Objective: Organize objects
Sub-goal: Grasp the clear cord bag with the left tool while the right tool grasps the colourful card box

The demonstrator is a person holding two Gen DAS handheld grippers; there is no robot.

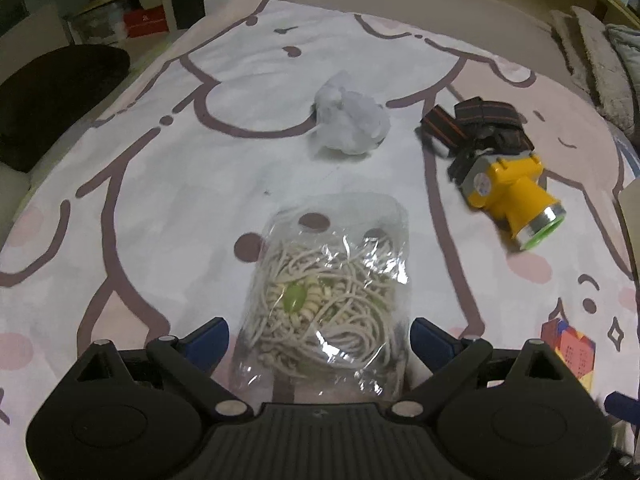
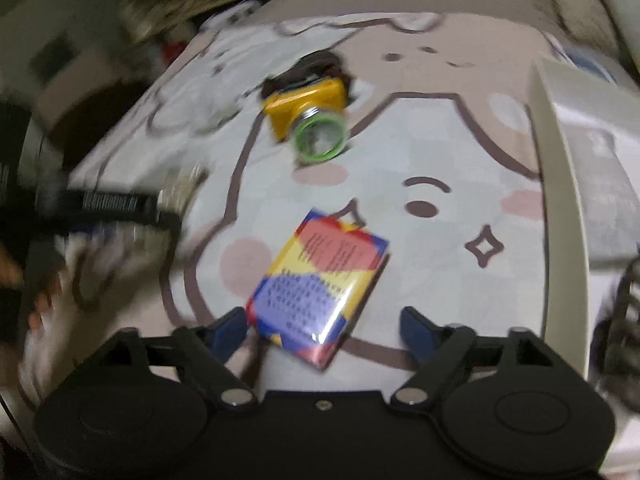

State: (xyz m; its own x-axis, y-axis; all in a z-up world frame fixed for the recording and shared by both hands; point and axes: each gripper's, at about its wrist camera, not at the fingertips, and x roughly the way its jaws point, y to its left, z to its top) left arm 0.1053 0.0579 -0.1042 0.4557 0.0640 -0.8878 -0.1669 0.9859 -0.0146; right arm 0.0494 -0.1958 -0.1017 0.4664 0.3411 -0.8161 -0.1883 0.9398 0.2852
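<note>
Left wrist view: the left gripper (image 1: 320, 332) is spread wide around a clear bag of cord (image 1: 326, 304) — unpressed. Right gripper (image 2: 320, 326) is likewise spread — a colourful packet (image 2: 318, 290) lies between, ungripped.

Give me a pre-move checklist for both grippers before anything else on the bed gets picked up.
1. Left gripper open: ok.
2. Clear bag of cord between the left fingers, not pinched: ok.
3. Right gripper open: ok.
4. Colourful packet centred between the right fingers: not ok, it sits toward the left one.
5. Yellow headlamp clear of both grippers: ok.
6. Crumpled white bag lying free: ok.
</note>
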